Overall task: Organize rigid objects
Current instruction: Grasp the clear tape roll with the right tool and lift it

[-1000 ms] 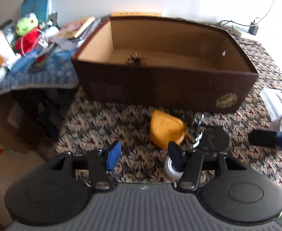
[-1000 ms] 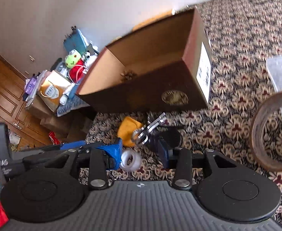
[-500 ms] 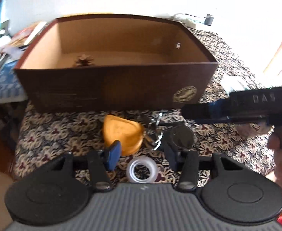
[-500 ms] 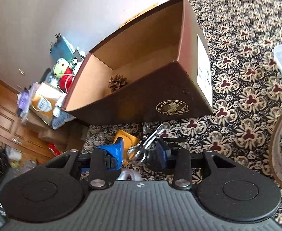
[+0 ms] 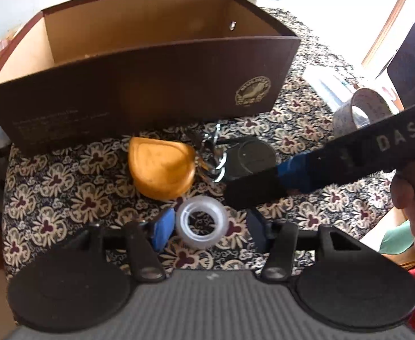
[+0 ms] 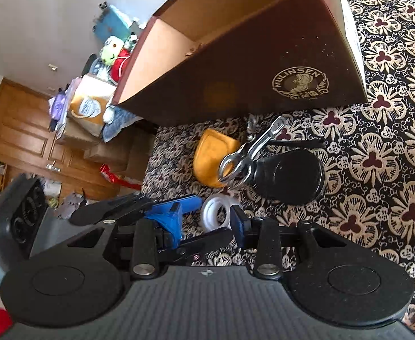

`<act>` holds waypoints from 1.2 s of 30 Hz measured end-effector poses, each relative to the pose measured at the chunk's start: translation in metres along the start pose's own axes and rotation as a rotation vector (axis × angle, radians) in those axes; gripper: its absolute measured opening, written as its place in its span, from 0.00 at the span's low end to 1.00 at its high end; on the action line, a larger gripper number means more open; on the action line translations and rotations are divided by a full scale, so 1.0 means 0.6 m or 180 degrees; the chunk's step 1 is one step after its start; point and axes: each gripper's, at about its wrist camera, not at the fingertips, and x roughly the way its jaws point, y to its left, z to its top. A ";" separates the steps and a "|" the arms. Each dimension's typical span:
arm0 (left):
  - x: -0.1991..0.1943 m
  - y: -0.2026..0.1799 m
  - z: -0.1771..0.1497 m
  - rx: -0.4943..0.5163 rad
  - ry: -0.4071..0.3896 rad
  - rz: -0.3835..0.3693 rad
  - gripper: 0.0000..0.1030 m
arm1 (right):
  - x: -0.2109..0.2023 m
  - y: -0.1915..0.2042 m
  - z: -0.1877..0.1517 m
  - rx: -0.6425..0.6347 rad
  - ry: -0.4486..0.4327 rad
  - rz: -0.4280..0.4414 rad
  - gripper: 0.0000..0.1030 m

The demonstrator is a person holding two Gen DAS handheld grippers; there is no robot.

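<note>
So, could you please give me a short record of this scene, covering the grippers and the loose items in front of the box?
surface: patterned cloth
container: brown box, upright, top open
loose items in front of box: orange case, black key fob with metal clip, clear tape roll
off to the side: large tape roll
left gripper: jaws opening, clear tape roll between them, pads not pressing it
right gripper: open, holding nothing, low beside the black key fob
</note>
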 end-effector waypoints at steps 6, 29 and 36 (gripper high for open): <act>0.020 0.005 -0.003 -0.0051 0.0133 0.0077 0.42 | 0.025 0.004 0.001 -0.0194 0.0015 -0.0270 0.13; -0.018 -0.067 -0.007 -0.0069 -0.0177 0.0169 0.40 | -0.045 0.006 -0.037 -0.0326 -0.0303 -0.0407 0.00; -0.054 -0.138 0.047 0.0309 -0.0491 -0.0058 0.40 | -0.158 0.020 -0.026 -0.0311 -0.0877 -0.0495 0.00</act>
